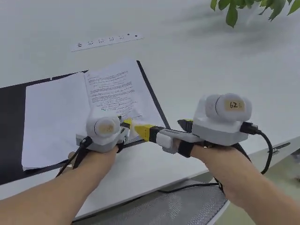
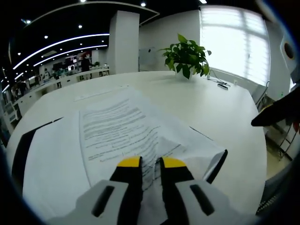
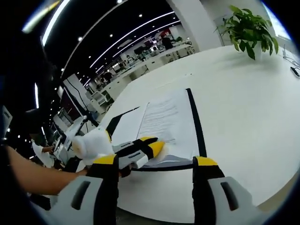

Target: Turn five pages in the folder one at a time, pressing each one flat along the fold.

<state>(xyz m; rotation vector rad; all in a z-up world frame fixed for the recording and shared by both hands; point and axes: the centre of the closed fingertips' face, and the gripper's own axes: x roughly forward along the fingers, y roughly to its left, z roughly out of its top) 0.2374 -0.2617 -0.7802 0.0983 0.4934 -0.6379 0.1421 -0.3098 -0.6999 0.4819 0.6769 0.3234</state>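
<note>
White printed page (image 1: pixel 115 91) sits pinched at its near corner in the left gripper's (image 2: pixel 151 164) jaws, the black folder's (image 1: pixel 11 112) fold lying leftward. The right gripper's (image 3: pixel 155 161) jaws gape apart alongside.

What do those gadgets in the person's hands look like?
The left tool and right tool are rounded white bodies with black jaws tipped yellow. A black cable trails from each; the right one's yellowish label reads 62.

Black folder (image 1: pixel 9 140), white text-lined pages (image 1: pixel 112 89), apparently off-white table (image 1: pixel 211 70).
</note>
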